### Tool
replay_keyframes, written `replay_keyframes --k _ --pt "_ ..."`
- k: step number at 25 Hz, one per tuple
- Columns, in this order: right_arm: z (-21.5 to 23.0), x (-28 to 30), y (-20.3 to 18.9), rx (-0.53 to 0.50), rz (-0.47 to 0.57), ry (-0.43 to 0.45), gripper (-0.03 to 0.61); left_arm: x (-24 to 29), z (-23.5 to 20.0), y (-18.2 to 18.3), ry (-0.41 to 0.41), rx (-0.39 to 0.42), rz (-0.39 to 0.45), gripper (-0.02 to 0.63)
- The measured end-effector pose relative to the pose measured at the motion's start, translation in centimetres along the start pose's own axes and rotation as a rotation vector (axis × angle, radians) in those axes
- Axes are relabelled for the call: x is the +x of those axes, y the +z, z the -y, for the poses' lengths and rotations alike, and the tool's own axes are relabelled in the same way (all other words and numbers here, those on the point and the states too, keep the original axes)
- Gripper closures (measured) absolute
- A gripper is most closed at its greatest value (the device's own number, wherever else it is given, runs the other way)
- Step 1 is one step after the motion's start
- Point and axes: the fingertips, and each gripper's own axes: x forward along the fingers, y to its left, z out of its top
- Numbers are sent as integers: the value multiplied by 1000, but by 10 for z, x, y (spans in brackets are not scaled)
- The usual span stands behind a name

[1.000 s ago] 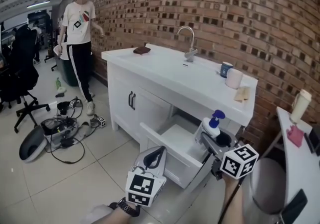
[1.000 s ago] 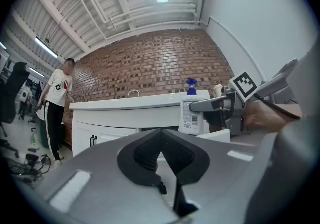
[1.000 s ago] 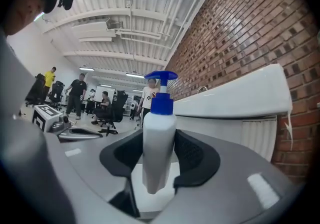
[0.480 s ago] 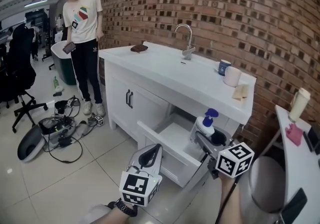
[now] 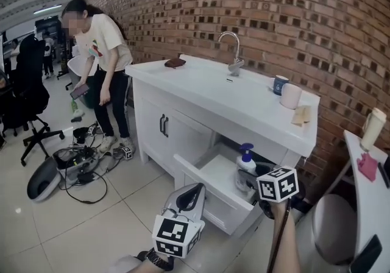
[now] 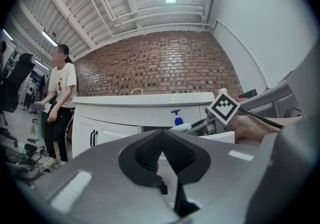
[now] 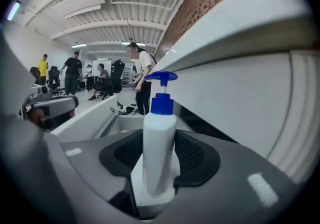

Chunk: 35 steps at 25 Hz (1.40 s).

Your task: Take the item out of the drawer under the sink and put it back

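A white pump bottle (image 5: pixel 245 167) with a blue head stands upright between the jaws of my right gripper (image 5: pixel 248 179), which is shut on its body. It hangs at the right end of the open white drawer (image 5: pixel 206 189) under the sink counter; whether it touches the drawer floor I cannot tell. The right gripper view shows the bottle (image 7: pixel 159 138) pressed by both pads (image 7: pixel 192 155), with the drawer wall (image 7: pixel 85 120) behind. My left gripper (image 5: pixel 195 189) is shut and empty, low in front of the drawer. In the left gripper view, the bottle (image 6: pixel 176 118) shows beyond the gripper (image 6: pixel 162 149).
The white counter (image 5: pixel 244 104) carries a faucet (image 5: pixel 232 52), a blue mug (image 5: pixel 280 85), a paper roll (image 5: pixel 291 95) and a brown object (image 5: pixel 174 63). A person (image 5: pixel 100 70) bends forward left of the cabinet. Cables and devices (image 5: pixel 76 162) lie on the floor. A white table (image 5: pixel 365 205) stands at right.
My right gripper has carried the bottle down and to the left, deeper into the drawer. The person at left has stepped closer and bent forward. The left gripper has stayed shut, barely moving.
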Motion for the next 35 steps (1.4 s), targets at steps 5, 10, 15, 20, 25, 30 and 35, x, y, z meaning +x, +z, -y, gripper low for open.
replay_keyframes --k 5,10,15,20,25,30,35 --pt "-10 18 -14 -75 -112 30 376 10 33 -15 -118 178 -98 459" --pt "-15 2 -14 -16 -50 -10 350 17 55 -33 -116 290 -189 193" --pt "-12 -27 -10 5 17 -30 357 -4 101 -13 -344 261 -99 23" --pt "-7 -51 4 6 170 -84 446 -1 82 -12 -251 205 -116 71" --pt "-8 -75 25 -46 325 -139 575 15 24 -6 -26 28 -121 326" --pt "-19 -85 33 -59 371 -153 577 4 66 9 -178 56 -65 97" --pt "-33 -93 36 -53 388 -157 577 -4 96 8 -289 64 -62 69"
